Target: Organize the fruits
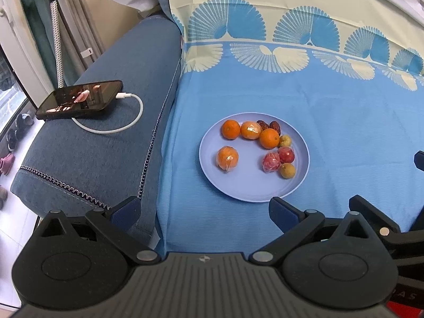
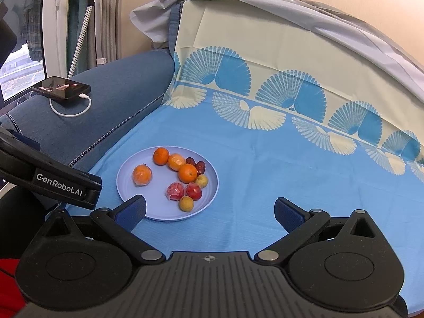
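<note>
A pale blue plate (image 1: 265, 193) is seen at frame centre in the left wrist view, set on a blue patterned cloth (image 1: 331, 122). All fruit is held on it: four oranges (image 1: 230, 129), two of them wrapped in film, two dark dates (image 1: 275, 126) at the upper rim, two red fruits (image 1: 285, 154) and two small yellow-green fruits (image 1: 287, 170) at the right. The left gripper (image 1: 204, 213) is held wide apart, empty, at the lower edge, clear of the plate. The right gripper (image 2: 210, 212) is likewise spread wide and empty, its left finger pad (image 2: 131, 213) overlapping the plate's near rim in the picture. A phone (image 1: 79, 99) with a white cable (image 1: 124, 122) is noted on the armrest (image 1: 106, 159), upper left.
</note>
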